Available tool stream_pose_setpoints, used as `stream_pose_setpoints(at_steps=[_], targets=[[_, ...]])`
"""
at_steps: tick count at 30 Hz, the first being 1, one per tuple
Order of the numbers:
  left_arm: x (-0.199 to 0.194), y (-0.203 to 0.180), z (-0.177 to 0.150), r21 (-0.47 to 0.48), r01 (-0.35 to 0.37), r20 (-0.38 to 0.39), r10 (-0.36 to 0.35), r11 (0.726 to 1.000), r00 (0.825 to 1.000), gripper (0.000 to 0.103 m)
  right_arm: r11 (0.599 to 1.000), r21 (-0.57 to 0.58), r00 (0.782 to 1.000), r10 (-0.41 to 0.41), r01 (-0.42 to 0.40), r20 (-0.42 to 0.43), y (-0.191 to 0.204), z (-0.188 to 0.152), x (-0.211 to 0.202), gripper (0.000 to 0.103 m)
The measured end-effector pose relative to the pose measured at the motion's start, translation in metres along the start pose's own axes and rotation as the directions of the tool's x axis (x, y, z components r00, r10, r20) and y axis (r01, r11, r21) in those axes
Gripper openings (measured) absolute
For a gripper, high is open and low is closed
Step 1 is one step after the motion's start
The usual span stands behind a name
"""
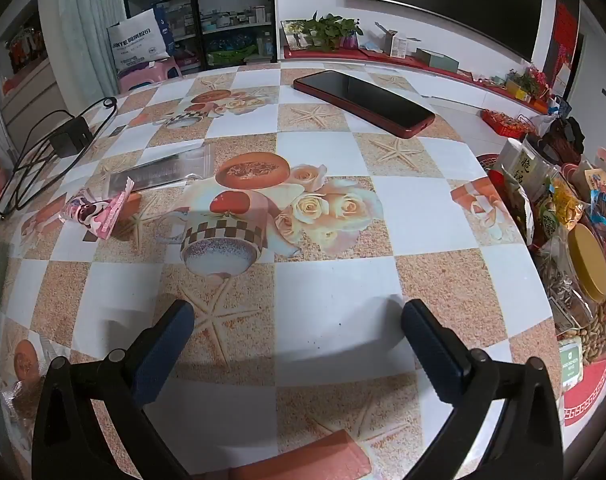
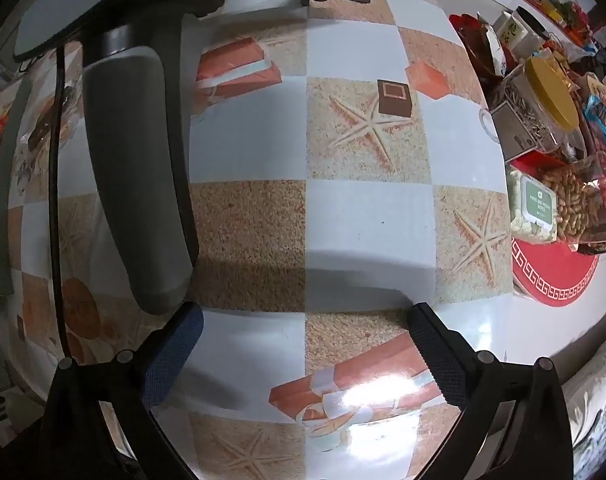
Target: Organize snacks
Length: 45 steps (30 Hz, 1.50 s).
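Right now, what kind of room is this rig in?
Most likely a home living room. A wall-mounted TV hangs over a low red console holding a potted plant, and the table's patterned oilcloth carries a phone and a snack pile.

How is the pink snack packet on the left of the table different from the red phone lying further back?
The pink snack packet is small, crinkled and printed in pink and white; the phone is longer, flat and rigid, with a black screen in a red case. The packet lies near the table's left edge, beside a clear plastic bag; the phone lies toward the far side. Both rest flat on the patterned tablecloth, and neither is touched by the tongs.
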<state>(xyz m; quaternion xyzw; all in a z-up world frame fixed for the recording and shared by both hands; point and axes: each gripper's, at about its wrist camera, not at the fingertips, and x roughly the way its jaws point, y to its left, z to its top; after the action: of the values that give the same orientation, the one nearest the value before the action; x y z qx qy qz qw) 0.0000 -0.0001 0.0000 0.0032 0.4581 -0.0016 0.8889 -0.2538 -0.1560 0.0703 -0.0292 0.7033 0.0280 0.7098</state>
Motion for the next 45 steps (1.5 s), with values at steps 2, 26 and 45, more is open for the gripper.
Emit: stream_pose_setpoints(at_steps=[2,26,45], targets=[[0.000,0.000,0.000,0.000,0.000,0.000,0.000,1.000,1.000,0.103,1.000,0.007,1.000,0.000,0.000,-0.006,-0.001,0.000,0.001,0.103],[0.000,0.000,0.000,0.000,0.000,0.000,0.000,1.000,1.000,0.103,1.000,0.018,1.000,-0.005,0.005,0.001,-0.008,-0.017,0.014,0.103],[0.000,0.000,0.000,0.000,0.000,0.000,0.000,1.000,1.000,0.103,1.000,0.019,1.000,-0.008,0.008,0.002,-0.010,-0.017,0.015,0.103]])
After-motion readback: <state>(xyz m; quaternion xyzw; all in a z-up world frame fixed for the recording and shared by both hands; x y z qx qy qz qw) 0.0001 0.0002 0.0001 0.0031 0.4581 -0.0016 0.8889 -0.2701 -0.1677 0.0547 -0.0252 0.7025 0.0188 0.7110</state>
